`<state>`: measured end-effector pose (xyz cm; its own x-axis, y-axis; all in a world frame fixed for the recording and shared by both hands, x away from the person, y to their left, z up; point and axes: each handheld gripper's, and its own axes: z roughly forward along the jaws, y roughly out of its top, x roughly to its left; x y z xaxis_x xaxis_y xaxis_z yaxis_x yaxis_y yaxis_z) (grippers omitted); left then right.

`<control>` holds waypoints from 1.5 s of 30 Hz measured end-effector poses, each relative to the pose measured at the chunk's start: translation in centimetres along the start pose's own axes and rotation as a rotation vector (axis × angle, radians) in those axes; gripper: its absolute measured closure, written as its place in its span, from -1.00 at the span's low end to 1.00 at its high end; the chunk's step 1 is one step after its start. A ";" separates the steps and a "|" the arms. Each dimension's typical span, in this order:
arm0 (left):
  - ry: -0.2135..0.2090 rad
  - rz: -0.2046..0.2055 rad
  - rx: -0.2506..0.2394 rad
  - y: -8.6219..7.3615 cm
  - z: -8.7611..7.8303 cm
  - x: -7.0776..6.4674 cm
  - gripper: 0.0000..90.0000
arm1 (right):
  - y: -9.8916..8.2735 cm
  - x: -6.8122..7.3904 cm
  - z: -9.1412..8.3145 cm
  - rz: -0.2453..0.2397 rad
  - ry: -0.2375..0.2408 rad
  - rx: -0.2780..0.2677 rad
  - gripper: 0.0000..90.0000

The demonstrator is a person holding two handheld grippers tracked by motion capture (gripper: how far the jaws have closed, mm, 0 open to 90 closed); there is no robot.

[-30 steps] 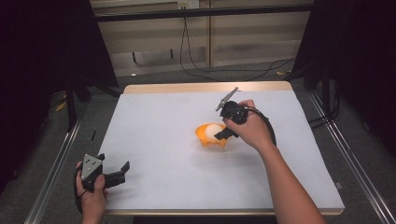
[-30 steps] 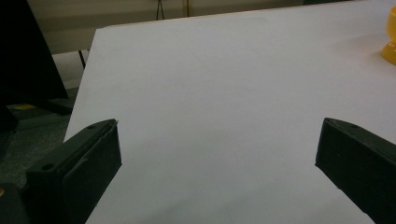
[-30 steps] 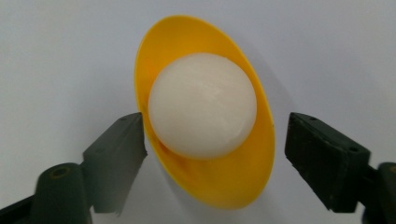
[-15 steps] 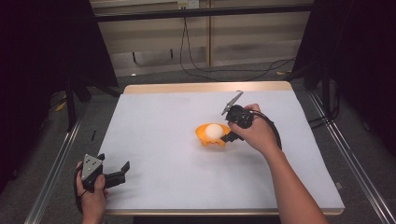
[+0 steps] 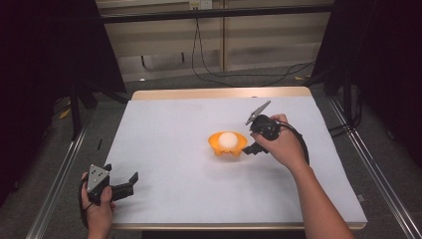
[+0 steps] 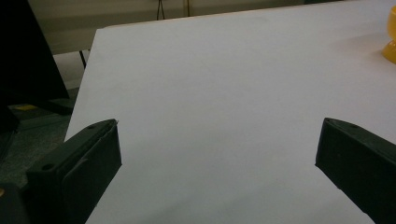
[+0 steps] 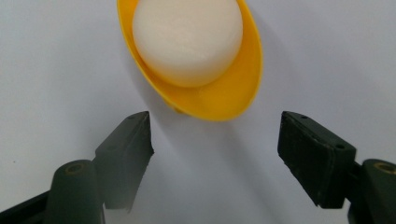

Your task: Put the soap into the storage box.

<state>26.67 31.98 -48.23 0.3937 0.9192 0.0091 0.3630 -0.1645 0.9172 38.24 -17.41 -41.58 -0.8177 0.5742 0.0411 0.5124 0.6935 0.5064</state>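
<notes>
An orange bowl [image 5: 219, 142] stands mid-table with a white egg-like ball [image 5: 228, 139] in it. My right gripper [image 5: 249, 151] sits just right of the bowl, pointing at it. In the right gripper view the bowl [image 7: 229, 93] and ball [image 7: 187, 37] lie just beyond the jaws of my right gripper [image 7: 215, 140]. Those jaws have just been opening, and nothing is between them. My left gripper [image 5: 133, 180] rests open at the table's near left corner. In the left gripper view my left gripper [image 6: 217, 154] holds nothing, with the bowl's edge [image 6: 391, 42] far off.
The white table top [image 5: 169, 129] has a wooden rim at the back. Metal rails run along both sides on the floor, and cables lie behind the table. A black cable loops from my right gripper.
My right hand has drawn back to the right, off the bowl, which stays put with the ball in it. The left hand has not moved.
</notes>
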 end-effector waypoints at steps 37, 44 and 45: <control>0.002 0.000 0.000 0.0 0.0 0.0 -1.00 | -8.4 0.7 -1.9 0.092 -0.036 -0.082 -0.88; 0.007 0.001 0.001 0.0 0.0 0.0 -1.00 | -10.2 0.8 -2.4 0.120 -0.047 -0.103 -0.96; 0.008 0.000 0.001 0.0 0.0 0.0 -1.00 | -10.5 0.9 -2.5 0.125 -0.050 -0.106 -0.96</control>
<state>26.66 31.93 -48.24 0.3875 0.9218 0.0124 0.3640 -0.1653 0.9166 31.52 -25.26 -44.72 -0.7338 0.6760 0.0674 0.5764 0.5669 0.5885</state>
